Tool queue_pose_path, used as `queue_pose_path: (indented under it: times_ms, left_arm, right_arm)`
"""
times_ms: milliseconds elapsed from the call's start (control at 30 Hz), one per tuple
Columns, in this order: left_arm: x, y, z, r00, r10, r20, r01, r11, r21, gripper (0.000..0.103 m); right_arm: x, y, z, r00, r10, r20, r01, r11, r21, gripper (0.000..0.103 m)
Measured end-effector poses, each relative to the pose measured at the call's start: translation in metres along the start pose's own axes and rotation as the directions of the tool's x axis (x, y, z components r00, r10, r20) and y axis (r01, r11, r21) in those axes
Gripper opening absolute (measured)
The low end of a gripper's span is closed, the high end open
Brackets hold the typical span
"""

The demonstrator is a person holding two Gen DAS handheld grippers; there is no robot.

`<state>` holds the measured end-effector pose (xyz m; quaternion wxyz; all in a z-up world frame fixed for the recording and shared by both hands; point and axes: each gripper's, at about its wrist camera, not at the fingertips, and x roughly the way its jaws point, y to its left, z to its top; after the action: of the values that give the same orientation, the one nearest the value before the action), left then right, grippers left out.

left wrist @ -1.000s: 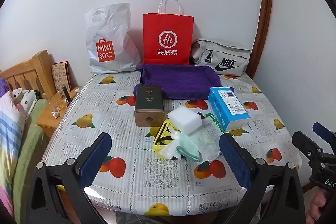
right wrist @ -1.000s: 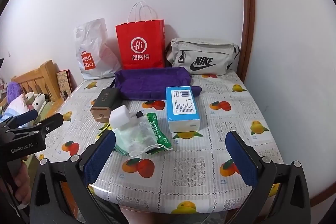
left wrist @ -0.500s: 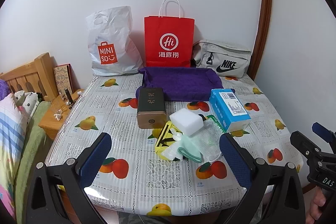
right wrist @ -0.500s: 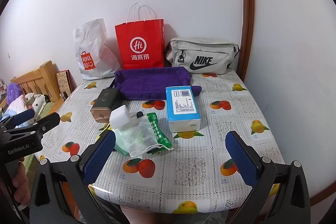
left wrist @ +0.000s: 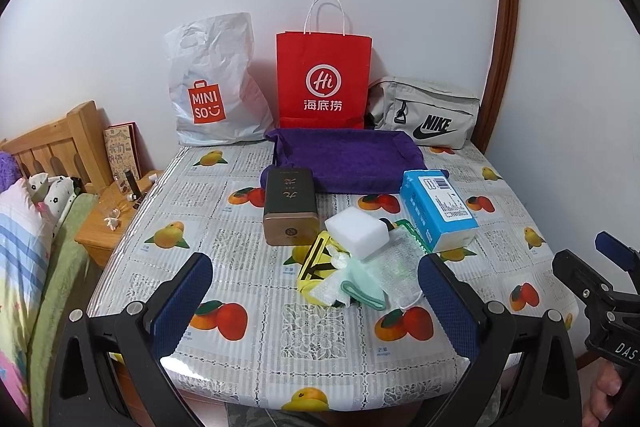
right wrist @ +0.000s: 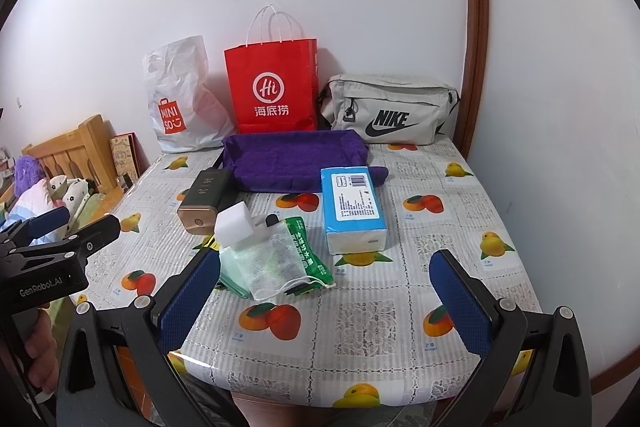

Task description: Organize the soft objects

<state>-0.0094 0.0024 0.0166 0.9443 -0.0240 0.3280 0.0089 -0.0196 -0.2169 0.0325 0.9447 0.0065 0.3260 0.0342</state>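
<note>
Tongs (left wrist: 316, 291) (right wrist: 324, 291) spread wide, white sponge (left wrist: 357, 231) atop clutter

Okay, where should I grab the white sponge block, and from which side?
Take the white sponge block across its two short side faces, coming down from above and slightly from the near side. It sits on top of the pile of packets, tilted, with its top and sides exposed. The brown tin stands close on its left, so the right tool, open now, likely has the clearer path.
</note>
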Motion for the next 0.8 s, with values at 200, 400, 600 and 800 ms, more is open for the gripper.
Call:
queue_pose_path:
  times_ms: [200,400,600,800]
  left_arm:
    - [-0.0015,0.0019,0.0006,1.000,0.002,0.000,-0.002,1.000,-0.001,0.103]
    - [-0.0016,0.0021,0.0013,1.000,0.003,0.000,-0.003,1.000,0.000,0.103]
    - [-0.0017,0.0026,0.0006,1.000,0.002,0.000,-0.002,1.000,0.001,0.103]
    - [-0.0018,0.0025,0.0005,1.000,0.003,0.001,-0.003,1.000,0.001,0.103]
  right_arm:
    - [0.0003,-0.0006,-0.0002,1.000,0.001,0.001,-0.001,1.000,0.000,0.103]
    - [-0.0008,0.0011,-0.0004,1.000,0.002,0.002,-0.002,1.000,-0.002,0.103]
    - [-0.0006,0.0006,0.0002,1.000,0.001,0.002,-0.001,1.000,-0.002,0.103]
    - [-0.0003,-0.0002,-0.0002,1.000,0.002,0.003,-0.002,1.000,-0.001,0.103]
